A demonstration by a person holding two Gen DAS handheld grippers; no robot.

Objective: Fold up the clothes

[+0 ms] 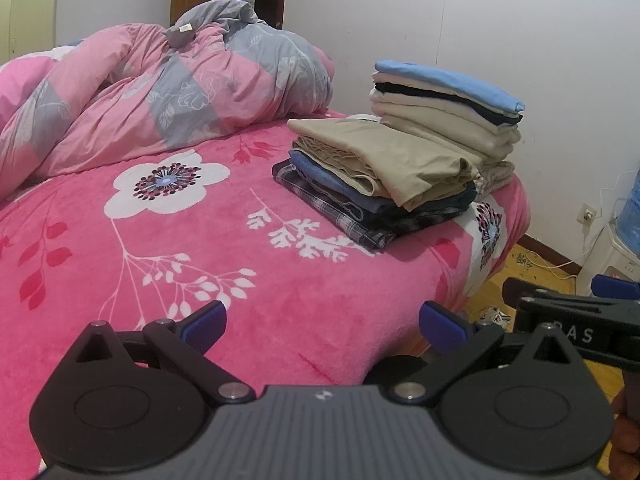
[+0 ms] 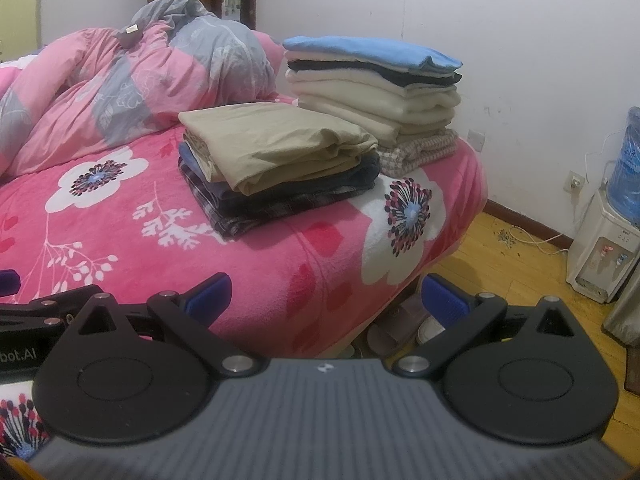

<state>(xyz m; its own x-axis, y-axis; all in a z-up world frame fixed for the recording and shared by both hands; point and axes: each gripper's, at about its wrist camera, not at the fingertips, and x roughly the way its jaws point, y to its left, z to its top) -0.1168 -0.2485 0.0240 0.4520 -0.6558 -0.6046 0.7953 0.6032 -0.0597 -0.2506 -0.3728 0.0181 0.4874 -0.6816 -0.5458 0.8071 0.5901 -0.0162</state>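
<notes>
Two stacks of folded clothes sit at the far right corner of the pink floral bed. The nearer stack has a khaki garment on top of blue and plaid ones; it also shows in the right wrist view. The taller stack behind it is cream and black with a light blue garment on top. My left gripper is open and empty, low over the bed's near part. My right gripper is open and empty at the bed's near right edge.
A crumpled pink and grey duvet lies at the back left of the bed. A water dispenser with a blue bottle stands on the wooden floor at right. Shoes lie under the bed edge. A white wall is behind.
</notes>
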